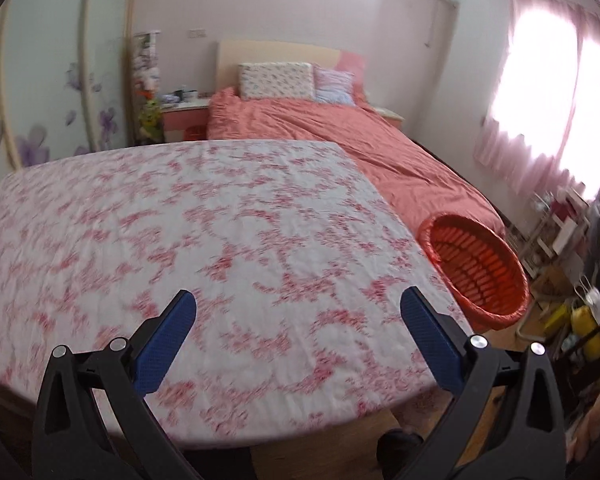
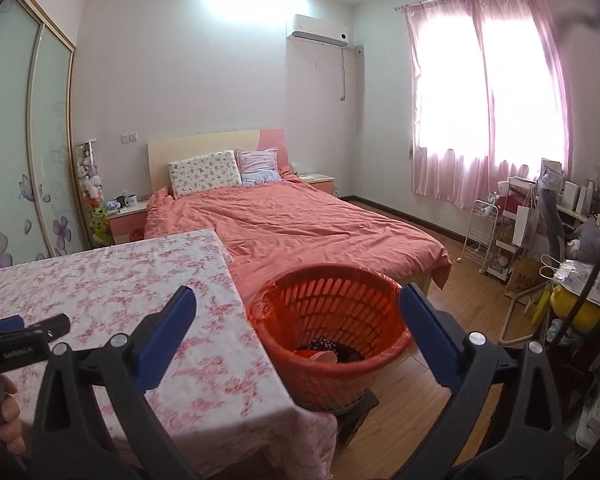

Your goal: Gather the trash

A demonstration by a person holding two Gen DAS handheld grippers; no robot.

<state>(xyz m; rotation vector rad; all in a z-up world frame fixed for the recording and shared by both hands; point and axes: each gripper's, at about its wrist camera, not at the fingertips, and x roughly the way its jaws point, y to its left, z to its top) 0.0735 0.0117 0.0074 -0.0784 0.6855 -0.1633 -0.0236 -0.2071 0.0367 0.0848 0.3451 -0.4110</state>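
An orange plastic basket (image 2: 332, 312) lined with a red bag stands on a dark stool right of the table; it also shows in the left wrist view (image 1: 476, 268). Several pieces of trash (image 2: 324, 354) lie at its bottom, a pale cup and dark wrappers. My left gripper (image 1: 298, 312) is open and empty above the table with the pink floral cloth (image 1: 180, 240). My right gripper (image 2: 298, 308) is open and empty, held above the basket's near rim and the table corner (image 2: 160, 280). The left gripper's body (image 2: 20, 336) shows at the right view's left edge.
A bed with a salmon cover (image 2: 300, 224) lies behind the table and basket. A cluttered desk, rack and bags (image 2: 540, 248) stand at the right under the curtained window. Wooden floor (image 2: 452, 320) lies between the bed and the desk. A wardrobe (image 2: 28, 152) lines the left wall.
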